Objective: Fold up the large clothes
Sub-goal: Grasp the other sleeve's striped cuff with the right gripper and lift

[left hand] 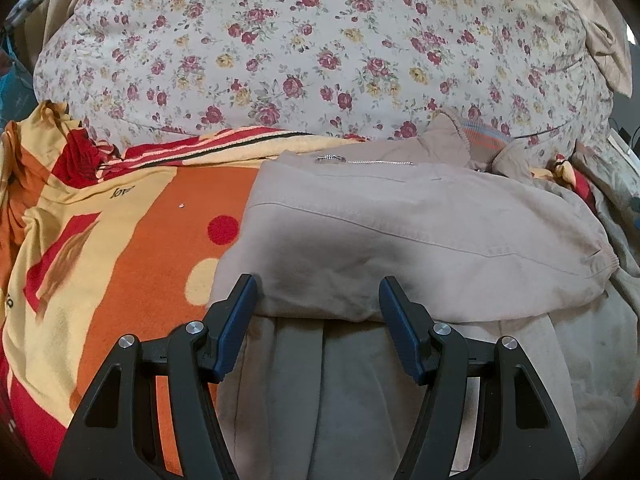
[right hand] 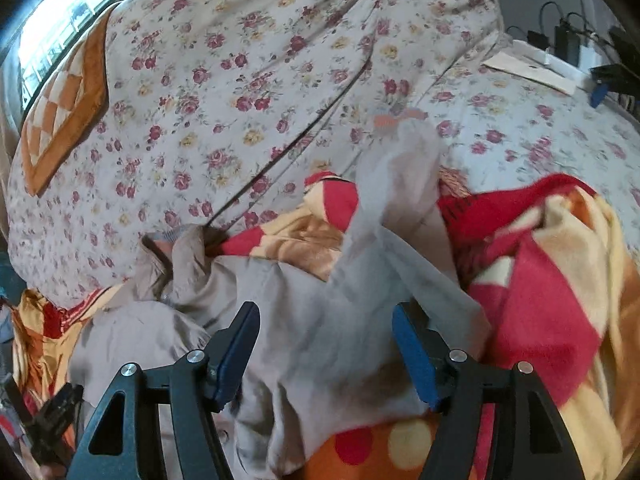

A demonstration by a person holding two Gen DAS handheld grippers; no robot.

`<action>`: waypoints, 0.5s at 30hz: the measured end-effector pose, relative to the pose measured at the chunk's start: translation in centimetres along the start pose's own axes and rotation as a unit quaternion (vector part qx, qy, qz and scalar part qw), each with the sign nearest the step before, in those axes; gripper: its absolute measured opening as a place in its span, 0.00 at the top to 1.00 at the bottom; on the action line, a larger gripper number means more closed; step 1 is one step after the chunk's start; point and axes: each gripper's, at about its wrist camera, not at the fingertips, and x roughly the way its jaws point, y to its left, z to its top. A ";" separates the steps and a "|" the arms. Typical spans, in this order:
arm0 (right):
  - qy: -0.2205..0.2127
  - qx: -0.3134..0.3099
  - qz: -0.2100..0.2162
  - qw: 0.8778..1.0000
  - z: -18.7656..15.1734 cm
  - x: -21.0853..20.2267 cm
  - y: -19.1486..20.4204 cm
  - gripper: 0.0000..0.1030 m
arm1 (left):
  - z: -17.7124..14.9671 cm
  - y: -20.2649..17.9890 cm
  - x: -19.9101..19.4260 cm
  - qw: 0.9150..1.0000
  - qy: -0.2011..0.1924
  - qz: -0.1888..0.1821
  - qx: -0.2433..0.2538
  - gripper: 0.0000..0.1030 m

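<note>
Left gripper (left hand: pixel 316 294) has its fingers spread wide over the folded edge of the beige zip-up cotton jacket (left hand: pixel 400 232), not pinching it. Right gripper (right hand: pixel 324 322) is open too, with loose jacket cloth between its fingers. Past the fingers: an orange-red-yellow fleece blanket (left hand: pixel 132 264), then a rose-print floral quilt (left hand: pixel 304 48).

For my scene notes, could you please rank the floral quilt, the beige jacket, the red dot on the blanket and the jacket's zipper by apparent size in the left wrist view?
1. floral quilt
2. beige jacket
3. red dot
4. zipper, thin, so unsure against the dot
</note>
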 end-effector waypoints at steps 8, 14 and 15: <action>0.030 -0.009 -0.030 0.999 3.4 5.9 1.2 0.36 | -0.1 -0.1 0.2 1.000 0.001 0.002 0.003 0.38; 0.020 -0.036 -0.082 0.996 6.4 9.4 0.2 0.36 | 0.1 0.0 0.3 1.000 0.005 -0.001 0.004 0.38; 0.010 -0.030 -0.091 0.995 7.1 9.3 -0.5 0.36 | 0.1 0.1 0.4 1.000 0.005 -0.002 0.003 0.38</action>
